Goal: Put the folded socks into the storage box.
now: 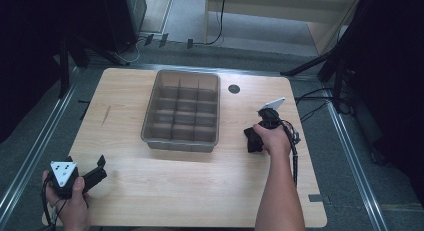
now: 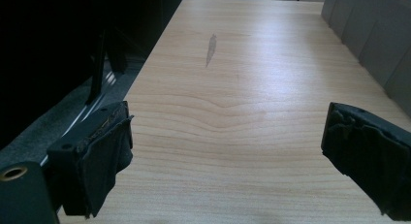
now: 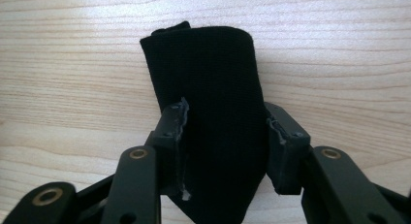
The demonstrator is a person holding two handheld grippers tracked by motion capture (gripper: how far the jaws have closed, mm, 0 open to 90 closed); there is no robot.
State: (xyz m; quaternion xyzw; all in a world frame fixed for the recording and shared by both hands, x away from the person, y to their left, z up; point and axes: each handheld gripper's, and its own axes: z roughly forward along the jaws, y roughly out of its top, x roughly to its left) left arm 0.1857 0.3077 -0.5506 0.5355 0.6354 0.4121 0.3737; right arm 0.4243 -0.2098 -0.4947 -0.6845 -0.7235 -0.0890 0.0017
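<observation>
- The left tool sits at the near left corner of the counter, held in the person's left hand; its jaws stand wide apart over bare wood, released, with nothing between them.
- The right tool is at the counter's right side, gripped by the right hand; its pads press both flanks of a rolled black cloth, clenched on it.
- The rolled black cloth lies on the wood, just right of the grey divided tray.
- The tray sits mid-counter, farther back; a dark round hole lies beyond its right corner.
</observation>
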